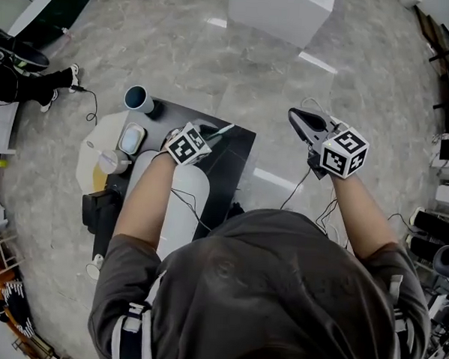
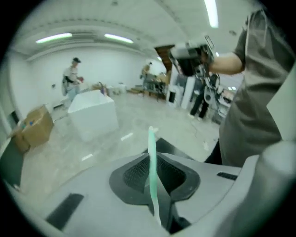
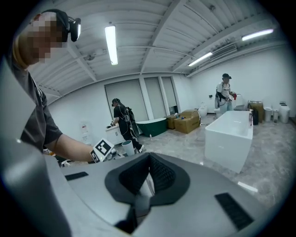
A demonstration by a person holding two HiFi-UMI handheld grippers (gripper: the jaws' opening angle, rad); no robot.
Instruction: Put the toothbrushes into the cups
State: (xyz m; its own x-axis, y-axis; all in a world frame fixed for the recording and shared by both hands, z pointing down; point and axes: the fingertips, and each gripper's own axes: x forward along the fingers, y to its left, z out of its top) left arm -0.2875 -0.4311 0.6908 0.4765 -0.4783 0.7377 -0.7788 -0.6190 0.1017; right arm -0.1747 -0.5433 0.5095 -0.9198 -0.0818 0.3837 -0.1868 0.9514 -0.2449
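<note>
A pale green toothbrush stands upright between the pads of my left gripper, which is shut on it. From above, that gripper hangs over the black countertop, and the toothbrush sticks out ahead of it. A blue cup stands at the counter's far left corner; the right gripper view shows it too. My right gripper is held off the counter's right side, over the floor. Its jaws are together and nothing sticks out of them.
On the counter's left part are a white dish and a small white cup. A big white box stands on the floor beyond the counter. Cables trail over the floor. People work in the background.
</note>
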